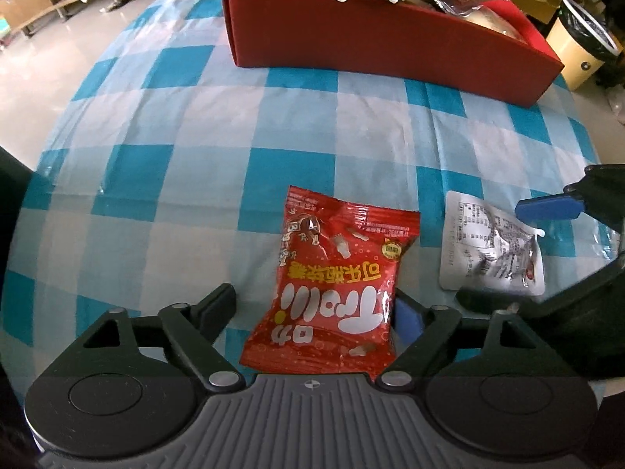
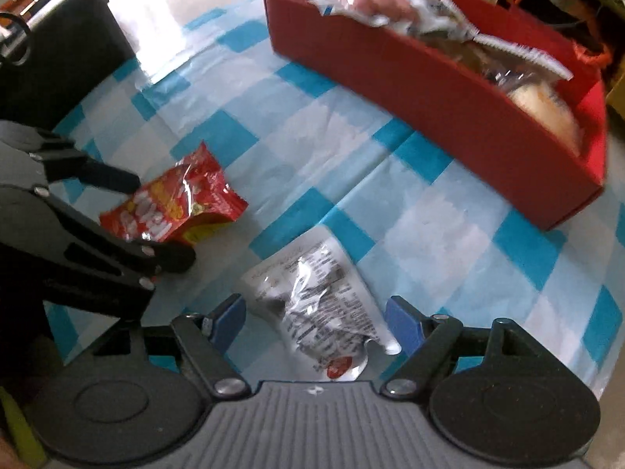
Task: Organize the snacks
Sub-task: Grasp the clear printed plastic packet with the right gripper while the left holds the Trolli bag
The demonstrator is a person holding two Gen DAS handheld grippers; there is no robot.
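A red gummy packet (image 1: 336, 285) lies flat on the blue-and-white checked cloth (image 1: 156, 136), between the fingers of my left gripper (image 1: 312, 308), which is open. There is a gap at its left finger (image 1: 218, 305). A silver packet (image 2: 320, 297) with printed text lies between the blue pads of my right gripper (image 2: 316, 322), which is open and not squeezing it. The left wrist view shows the silver packet (image 1: 488, 250) to the right of the red one. The red packet (image 2: 175, 203) shows to the left in the right wrist view. A red box (image 1: 390, 47) holding several wrapped snacks stands at the back.
The red box (image 2: 429, 90) fills the far right of the table. The cloth's rounded edge drops to a shiny floor at the far left. A cream bin (image 1: 582, 51) with a black liner stands beyond the box. Low wooden furniture (image 1: 27, 0) is at the back left.
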